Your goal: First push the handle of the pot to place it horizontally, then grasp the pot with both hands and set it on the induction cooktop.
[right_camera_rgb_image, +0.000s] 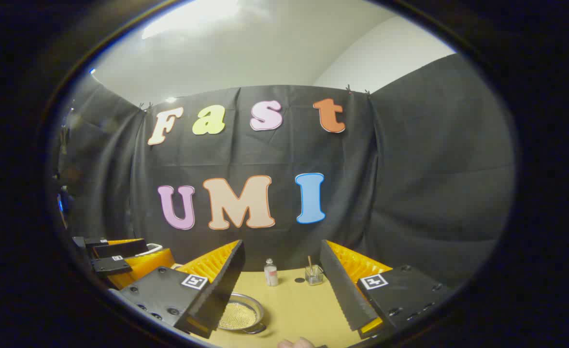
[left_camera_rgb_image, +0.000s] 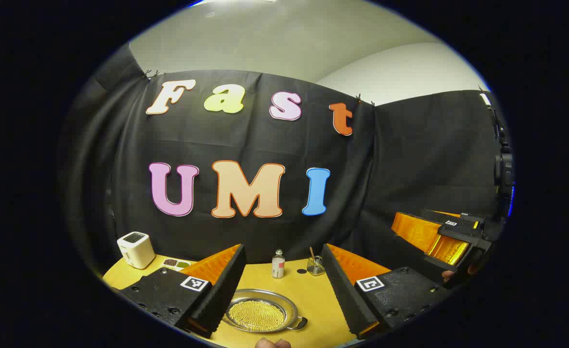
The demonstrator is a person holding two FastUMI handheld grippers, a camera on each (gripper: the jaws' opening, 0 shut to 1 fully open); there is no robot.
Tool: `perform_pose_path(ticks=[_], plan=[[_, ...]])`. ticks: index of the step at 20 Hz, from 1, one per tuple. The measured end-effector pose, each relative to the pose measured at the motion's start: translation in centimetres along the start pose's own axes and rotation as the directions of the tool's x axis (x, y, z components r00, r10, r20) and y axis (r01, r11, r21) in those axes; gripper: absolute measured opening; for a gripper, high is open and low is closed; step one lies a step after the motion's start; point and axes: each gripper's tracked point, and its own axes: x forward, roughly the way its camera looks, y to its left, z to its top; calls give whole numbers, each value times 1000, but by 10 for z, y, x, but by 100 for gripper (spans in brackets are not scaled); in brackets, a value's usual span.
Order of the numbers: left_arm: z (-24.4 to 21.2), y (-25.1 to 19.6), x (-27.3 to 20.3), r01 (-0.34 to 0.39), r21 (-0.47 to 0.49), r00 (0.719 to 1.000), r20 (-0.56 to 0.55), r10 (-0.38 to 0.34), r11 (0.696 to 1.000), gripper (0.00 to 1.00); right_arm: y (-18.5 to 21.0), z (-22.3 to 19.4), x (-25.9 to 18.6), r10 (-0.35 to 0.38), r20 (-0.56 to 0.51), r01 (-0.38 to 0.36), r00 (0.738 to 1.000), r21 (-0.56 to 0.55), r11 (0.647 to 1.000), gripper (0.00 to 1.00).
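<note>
In the left gripper view, the left tool (left_camera_rgb_image: 282, 290) hangs above the table (left_camera_rgb_image: 313, 299) with its two fingers spread wide apart and nothing between them. A bit of a hand (left_camera_rgb_image: 272, 343) peeks in at 6 o'clock, at the very bottom edge. Just past it, at about 6 o'clock between the spread fingers, the pot (left_camera_rgb_image: 260, 316) sits on the table: a shallow metal pan filled with small yellow beads, one small loop handle (left_camera_rgb_image: 298, 323) showing at its 4 o'clock side. Neither finger touches it.

Farther back on the table stand a small bottle (left_camera_rgb_image: 278, 264) and, just to its right, a clear glass holder (left_camera_rgb_image: 316, 265) with a stick in it, a dark dot on the table between them. At 8 o'clock a white appliance (left_camera_rgb_image: 135, 249) sits near the table's far-left edge, with a small tray (left_camera_rgb_image: 176, 264) of dark and green patches beside it. At 3 o'clock the right tool (left_camera_rgb_image: 451, 241) is held in the air, well apart from the pot.

In the right gripper view, the right tool (right_camera_rgb_image: 279, 290) is likewise wide open and empty, and the pot lies at 7 o'clock, partly hidden behind its left finger. The left tool shows at 8 o'clock.
</note>
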Motion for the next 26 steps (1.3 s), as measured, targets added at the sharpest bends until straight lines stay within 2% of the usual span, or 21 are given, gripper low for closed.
perform_pose_path(ticks=[3,4,5,11,26], plan=[[3,1,-3,-17,7,1000,5,17,1000,96,-2,0,0,4,-4,-4,1000,0,1000,99],[3,2,-4,-23,11,1000,5,23,1000,92,-3,0,-1,6,-4,-6,1000,-1,1000,99],[4,2,-5,-29,13,1000,5,29,999,95,-2,0,-1,9,-4,-9,1000,-1,1000,99],[8,12,-10,-59,20,998,13,59,998,95,0,-3,-2,17,-10,-17,1000,6,1000,98],[14,10,-14,-54,34,998,29,53,998,95,1,-2,-4,10,-12,-10,1000,18,1000,99]])
